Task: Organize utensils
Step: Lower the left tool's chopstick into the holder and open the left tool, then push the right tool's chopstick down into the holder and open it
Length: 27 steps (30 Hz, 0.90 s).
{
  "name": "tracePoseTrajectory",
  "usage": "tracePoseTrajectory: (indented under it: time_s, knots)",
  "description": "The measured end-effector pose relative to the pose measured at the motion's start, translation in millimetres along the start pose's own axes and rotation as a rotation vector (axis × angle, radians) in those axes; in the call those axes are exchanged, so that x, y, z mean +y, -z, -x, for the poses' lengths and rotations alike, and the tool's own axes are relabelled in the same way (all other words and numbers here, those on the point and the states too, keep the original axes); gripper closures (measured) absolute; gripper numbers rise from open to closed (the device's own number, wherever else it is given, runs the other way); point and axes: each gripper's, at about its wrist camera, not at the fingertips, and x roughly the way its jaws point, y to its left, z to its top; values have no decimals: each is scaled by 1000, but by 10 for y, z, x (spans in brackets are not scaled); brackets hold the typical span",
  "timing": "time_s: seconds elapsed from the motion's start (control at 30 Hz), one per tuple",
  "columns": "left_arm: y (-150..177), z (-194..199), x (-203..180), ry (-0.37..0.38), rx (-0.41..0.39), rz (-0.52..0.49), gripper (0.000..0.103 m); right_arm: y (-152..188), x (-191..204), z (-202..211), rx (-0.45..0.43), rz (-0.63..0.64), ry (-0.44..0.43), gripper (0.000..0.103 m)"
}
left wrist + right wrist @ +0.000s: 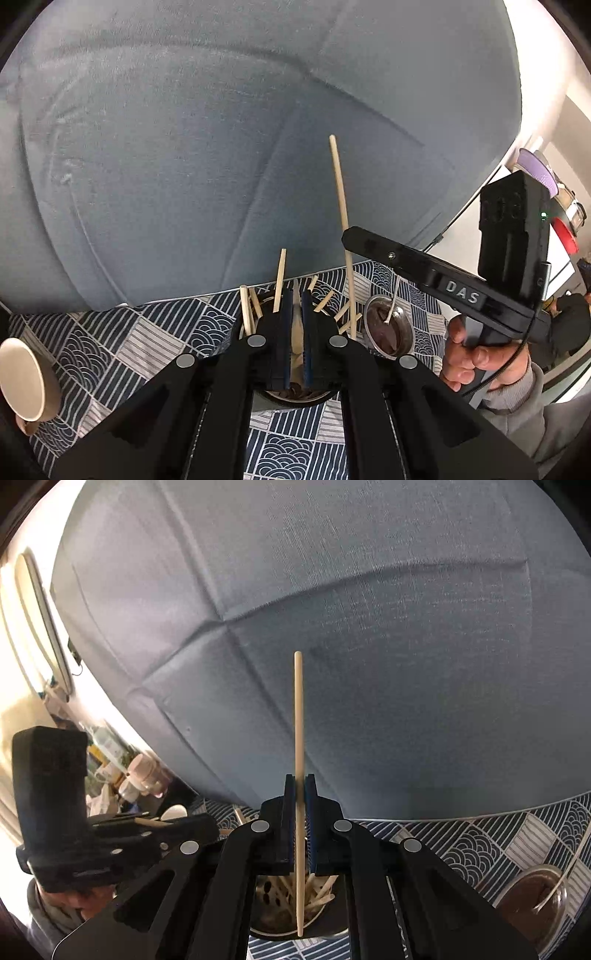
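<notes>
My right gripper (300,794) is shut on a long wooden chopstick (299,716), held upright with its lower tip inside the metal utensil holder (266,890) that holds several chopsticks. In the left wrist view this chopstick (341,206) stands tall over the same holder (295,397), with the right gripper (351,238) at its middle. My left gripper (295,306) is shut on a pale wooden utensil (296,332) just above the holder, among several chopsticks (280,277).
A glass jar (388,328) with a thin metal utensil stands right of the holder, and shows in the right wrist view (532,901). A beige cup (22,380) lies at the left. The patterned tablecloth (147,343) covers the table. A blue-grey sofa (221,147) lies behind.
</notes>
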Motion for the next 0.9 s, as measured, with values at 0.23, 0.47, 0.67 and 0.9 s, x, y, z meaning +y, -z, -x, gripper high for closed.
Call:
tracePoseTrajectory:
  time_s: [0.23, 0.47, 0.67, 0.9]
  knots:
    - [-19, 355, -138, -1, -21, -27, 98, 15, 29, 23, -4, -7, 5, 96]
    - [113, 524, -165, -32, -5, -3, 98, 13, 27, 112, -31, -29, -2, 96]
    - [179, 458, -152, -33, 16, 32, 98, 40, 28, 117, -23, -30, -3, 96]
    - [93, 549, -190, -62, 16, 16, 98, 56, -73, 60, 1, -63, 10, 57]
